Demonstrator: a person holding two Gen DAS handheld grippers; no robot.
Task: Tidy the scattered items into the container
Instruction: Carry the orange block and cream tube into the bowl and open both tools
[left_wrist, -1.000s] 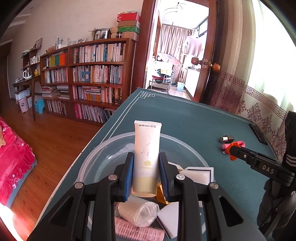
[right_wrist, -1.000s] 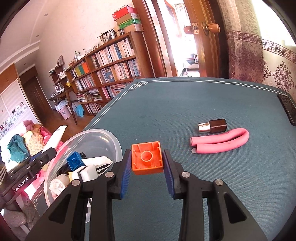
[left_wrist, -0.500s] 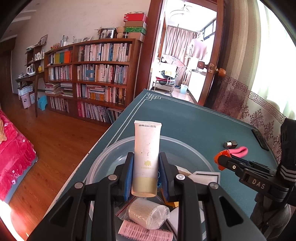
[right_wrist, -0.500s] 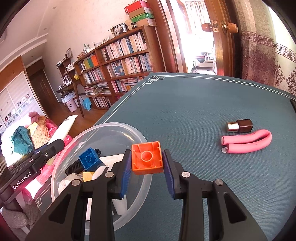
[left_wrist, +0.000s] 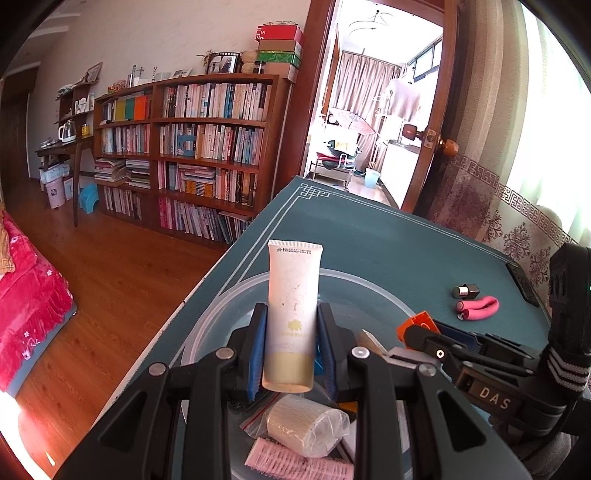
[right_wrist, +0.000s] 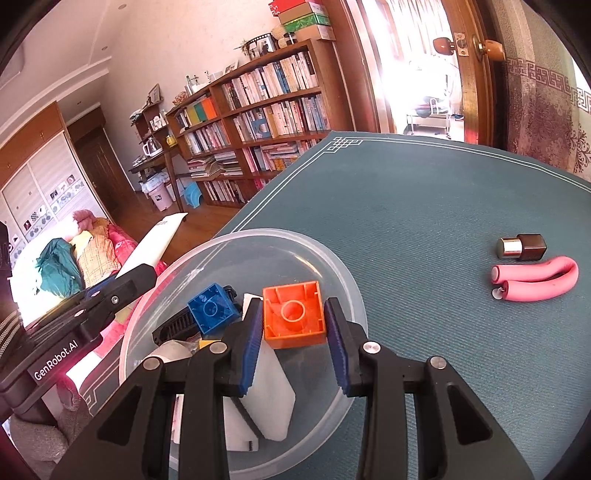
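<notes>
Right hand-held gripper (right_wrist: 293, 338) pinches orange block (right_wrist: 293, 319) directly above clear bowl (right_wrist: 332, 266); left hand-held gripper (left_wrist: 291, 349) clamps upright tube (left_wrist: 293, 314), also over it.

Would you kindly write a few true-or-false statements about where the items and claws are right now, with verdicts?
1. The left claw holds a white tube. True.
2. The orange block lies on the table. False: the right claw grips it over the clear bowl.
3. A blue block is in the bowl. True.
4. The pink foam roller is in the bowl. False: it lies on the green table beside the small brown bottle.
</notes>
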